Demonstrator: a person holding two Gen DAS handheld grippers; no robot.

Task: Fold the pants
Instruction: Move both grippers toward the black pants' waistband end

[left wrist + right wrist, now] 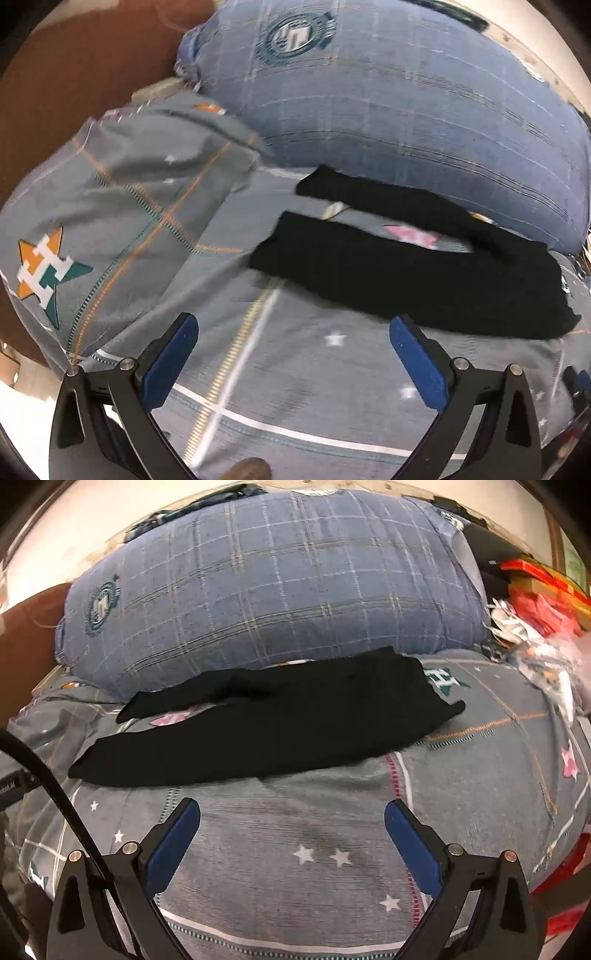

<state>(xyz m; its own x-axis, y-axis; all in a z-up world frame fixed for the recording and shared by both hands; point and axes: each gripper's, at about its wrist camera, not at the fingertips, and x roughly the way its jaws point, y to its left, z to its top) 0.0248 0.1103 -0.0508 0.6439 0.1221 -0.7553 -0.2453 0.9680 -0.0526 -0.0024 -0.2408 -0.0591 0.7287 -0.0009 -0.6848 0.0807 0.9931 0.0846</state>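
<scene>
We see our left hand-held gripper (293, 332) with its two blue pads spread as wide as they go. Nothing is between them. It hangs above the bed cover and touches nothing. Our right hand-held gripper (291, 818) is just the same: wide apart, with nothing in it, pointing down at the bed.

The black pants (266, 716) lie flat on the bed, just past both grippers. Their two legs stretch out to the left, with a thin gap between them where the cover shows. The waist end is on the right. In the left wrist view the pants (424, 273) sit just beyond the right pad, and the leg ends lie near the middle of the picture. The far leg touches the big pillow.

The big blue pillow (273, 587) is puffy and round, with thin checked lines and a round badge on it. It fills the back of the bed behind the pants. The grey bed cover (280, 849) looks soft, with little white stars and long stitched lines. There is open room on the cover in front of the pants. A pile of red and white things (535, 616) crowds the right edge. A smaller grey pillow (122, 206) with an orange and green star lies on the left.
</scene>
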